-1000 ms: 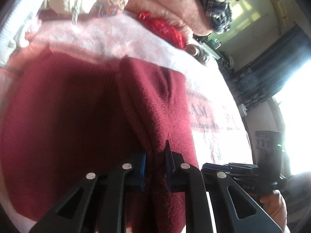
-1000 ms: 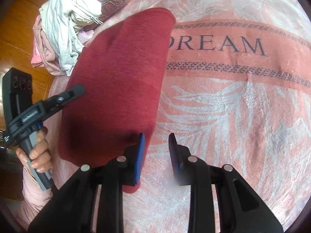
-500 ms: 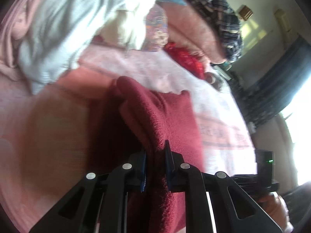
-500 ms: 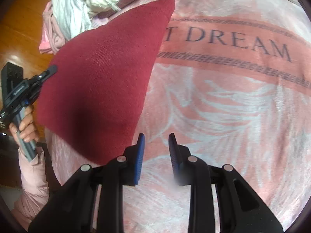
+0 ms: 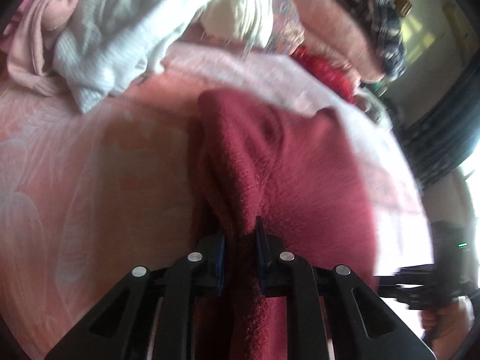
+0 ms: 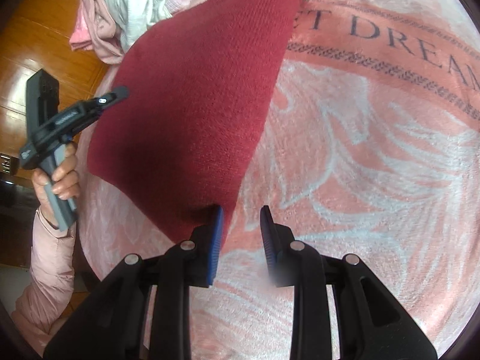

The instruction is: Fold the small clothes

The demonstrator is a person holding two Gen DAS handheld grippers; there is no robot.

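Maroon knit garment (image 5: 288, 180) fills the centre of my left view, and my left hand-held gripper (image 5: 240, 240) is clamped on a bunched ridge of it, the blue pads pinching the thick fold at the lower middle of the frame. In the right view that same gripper sits at the left edge, gripping the garment's left border and lifting it off the blanket (image 6: 375, 165), so the knit hangs as a slanted panel from the upper centre down to the lower middle. My right hand-held gripper (image 6: 241, 231) has its fingers apart and holds nothing; its left pad just touches or overlaps the garment's lowest corner, and I cannot tell which.

I judge the step in hand to be carrying the raised edge over to make a fold. To do it well I would keep the pinch firm, since the knit looks heavy and slack, move the edge across in one level sweep, and use the free gripper to pin or catch the low corner so the layers land square.

Beyond the garment, a pile of pale clothes (image 5: 126, 30) lies at the upper left, on the bed.
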